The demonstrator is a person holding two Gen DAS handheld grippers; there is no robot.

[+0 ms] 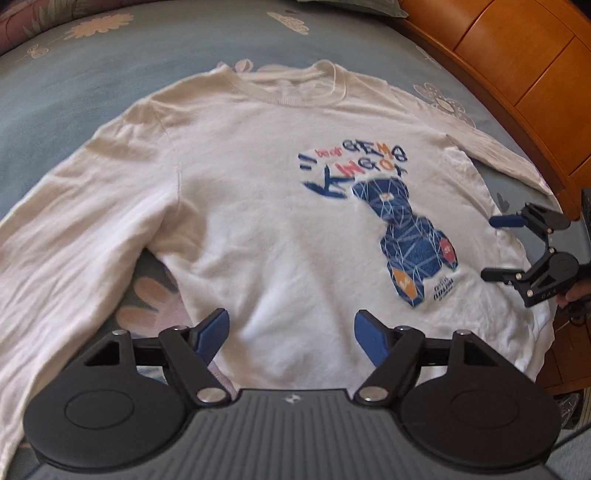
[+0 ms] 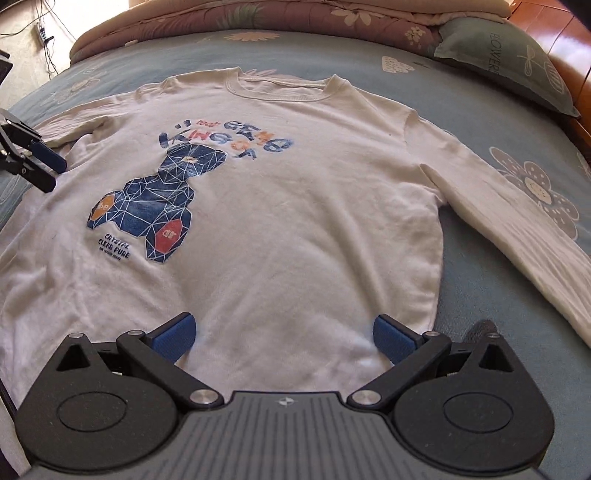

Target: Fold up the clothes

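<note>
A white long-sleeved shirt (image 1: 266, 206) (image 2: 295, 206) with a blue bear print (image 1: 410, 240) (image 2: 147, 206) lies flat, front up, on the bed. Both sleeves are spread out to the sides (image 1: 74, 240) (image 2: 509, 229). My left gripper (image 1: 291, 334) is open just above the shirt's lower hem, nothing between its blue pads. My right gripper (image 2: 282, 339) is also open over the hem at the other side. Each gripper shows in the other's view: the right one (image 1: 495, 247) at the shirt's edge, held by a hand (image 1: 576, 291), and the left one (image 2: 48, 168) beside a sleeve.
The bed has a blue sheet with flower prints (image 1: 92, 85) (image 2: 517, 314). A wooden bed frame (image 1: 517, 74) runs along one side. A green pillow (image 2: 509, 62) and a folded quilt (image 2: 258, 22) lie at the far end. Floor with cables (image 2: 40, 37) shows beyond the bed.
</note>
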